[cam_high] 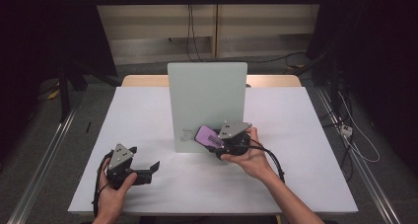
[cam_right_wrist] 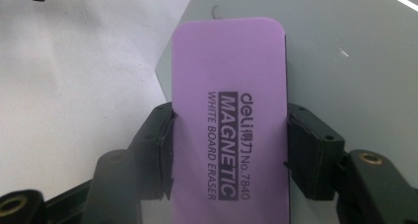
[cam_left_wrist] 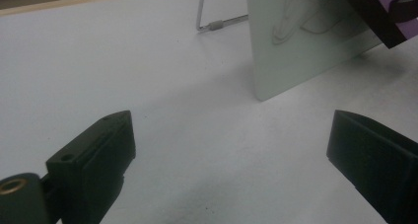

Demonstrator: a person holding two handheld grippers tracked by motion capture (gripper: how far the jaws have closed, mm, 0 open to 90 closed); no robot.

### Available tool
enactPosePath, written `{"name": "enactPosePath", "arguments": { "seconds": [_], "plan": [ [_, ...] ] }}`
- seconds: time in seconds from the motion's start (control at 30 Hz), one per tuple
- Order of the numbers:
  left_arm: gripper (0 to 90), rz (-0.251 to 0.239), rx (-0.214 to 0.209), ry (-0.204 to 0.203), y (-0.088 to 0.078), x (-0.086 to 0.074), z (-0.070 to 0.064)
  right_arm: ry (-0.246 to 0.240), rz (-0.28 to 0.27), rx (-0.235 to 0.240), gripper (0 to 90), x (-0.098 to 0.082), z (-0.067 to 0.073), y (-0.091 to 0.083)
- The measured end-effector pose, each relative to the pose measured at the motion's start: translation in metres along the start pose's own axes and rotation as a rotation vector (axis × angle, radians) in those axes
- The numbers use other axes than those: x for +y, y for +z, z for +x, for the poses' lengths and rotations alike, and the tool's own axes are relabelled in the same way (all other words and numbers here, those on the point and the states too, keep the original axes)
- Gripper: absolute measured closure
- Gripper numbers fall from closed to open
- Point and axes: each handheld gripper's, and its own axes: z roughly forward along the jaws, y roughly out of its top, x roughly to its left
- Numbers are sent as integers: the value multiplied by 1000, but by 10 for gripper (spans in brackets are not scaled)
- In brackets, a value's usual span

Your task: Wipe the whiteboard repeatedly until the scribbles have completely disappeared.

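The purple eraser [cam_right_wrist: 229, 135] is lying against the lower front of the upright whiteboard [cam_high: 207, 93], and the right gripper [cam_right_wrist: 229, 135] is clamping it by its two long edges; if the person is pressing too hard, the board, which is only leaning on a thin wire stand [cam_left_wrist: 212, 21], could be tipping backward or sliding. The right gripper view is giving the printed label, while the left gripper view is showing the stand and the drawing [cam_left_wrist: 296, 14] on the whiteboard, with the left gripper [cam_left_wrist: 231, 155] resting open and empty in front of it.
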Motion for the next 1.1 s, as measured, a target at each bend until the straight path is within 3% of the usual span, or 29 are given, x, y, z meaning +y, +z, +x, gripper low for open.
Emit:
{"name": "enactPosePath", "arguments": {
  "seconds": [0.23,0.5,1.1],
  "plan": [
    [44,4,0,-3,-1,0,1,-15,18,13,415,11,-1,4],
    [44,-3,-1,-8,-1,0,1,-14,-26,5,415,25,0,12],
    [44,-4,-2,-7,-1,0,1,-28,-2,64,416,29,15,39]
  ]
}}
